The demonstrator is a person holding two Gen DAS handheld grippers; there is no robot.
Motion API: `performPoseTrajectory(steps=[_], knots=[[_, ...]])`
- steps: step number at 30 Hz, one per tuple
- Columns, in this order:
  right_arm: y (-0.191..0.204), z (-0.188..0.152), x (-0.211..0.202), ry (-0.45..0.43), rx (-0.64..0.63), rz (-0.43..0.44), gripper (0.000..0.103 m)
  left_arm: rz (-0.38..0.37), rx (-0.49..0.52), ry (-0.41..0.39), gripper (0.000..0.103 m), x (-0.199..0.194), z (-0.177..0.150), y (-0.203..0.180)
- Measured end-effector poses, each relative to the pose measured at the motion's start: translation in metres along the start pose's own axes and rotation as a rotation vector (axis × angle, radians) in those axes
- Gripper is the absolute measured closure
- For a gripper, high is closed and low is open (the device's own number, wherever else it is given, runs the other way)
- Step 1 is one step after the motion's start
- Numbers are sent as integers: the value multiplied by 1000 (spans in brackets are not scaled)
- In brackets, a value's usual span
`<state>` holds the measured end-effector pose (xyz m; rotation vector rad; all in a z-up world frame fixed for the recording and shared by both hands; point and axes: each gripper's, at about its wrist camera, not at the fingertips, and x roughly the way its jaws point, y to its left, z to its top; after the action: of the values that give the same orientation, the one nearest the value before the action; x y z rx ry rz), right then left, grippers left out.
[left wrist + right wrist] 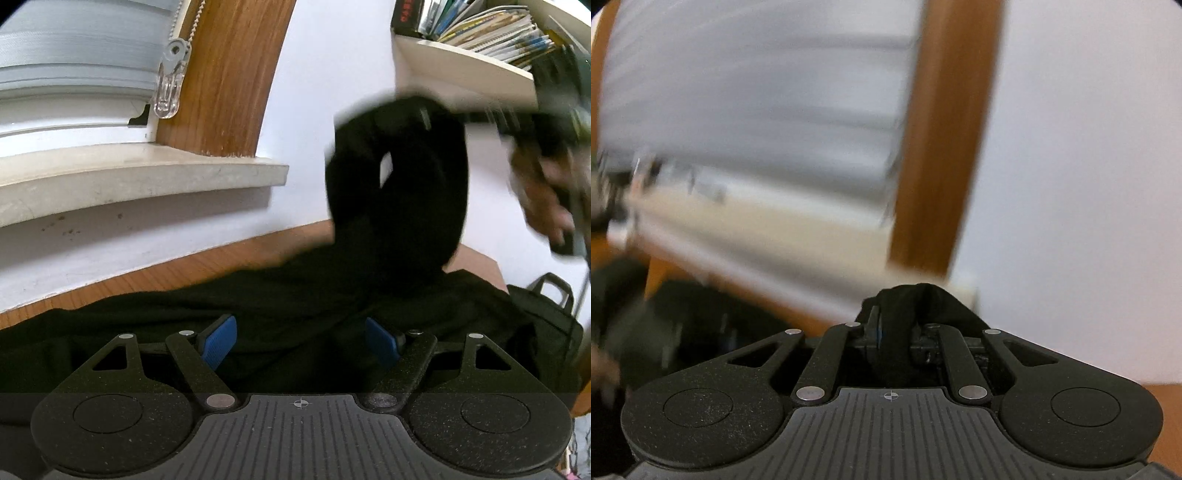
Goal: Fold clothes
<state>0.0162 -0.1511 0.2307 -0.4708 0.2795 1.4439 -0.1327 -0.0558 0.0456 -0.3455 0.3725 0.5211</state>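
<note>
The right gripper (894, 334) is clamping and lifting the black garment (399, 177); the left gripper (301, 341), jaws spread, is hovering over the near cloth. Keep the lifted fold taut.

Black garment (277, 295) lies on wooden table (155, 277).

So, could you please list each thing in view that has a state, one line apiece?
Left claw: open, blue pads apart, hovering over the garment, holding nothing.
Right claw: shut on a bunch of black fabric.
Black garment: partly spread on the wooden table, one part lifted into the air.
Window blind: lowered.
Black bag: at the table's far right edge, handle up.
</note>
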Motion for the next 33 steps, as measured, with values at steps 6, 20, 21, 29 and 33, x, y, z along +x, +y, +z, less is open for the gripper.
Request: performPoseTrajectory(steps=[6, 20, 21, 29, 33], knots=[[10, -78, 0, 166, 62, 57, 75, -4, -5, 5, 23, 0, 0, 0], [-61, -142, -56, -34, 326, -93, 39, -33, -30, 43, 27, 27, 45, -9], [-65, -144, -56, -48, 339, -113, 39, -36, -31, 47, 28, 32, 53, -11], [-72, -155, -36, 18, 270, -320, 39, -24, 22, 198, 24, 119, 93, -34], [-70, -164, -26, 56, 235, -341, 39, -3, 36, 283, 28, 154, 90, -38]])
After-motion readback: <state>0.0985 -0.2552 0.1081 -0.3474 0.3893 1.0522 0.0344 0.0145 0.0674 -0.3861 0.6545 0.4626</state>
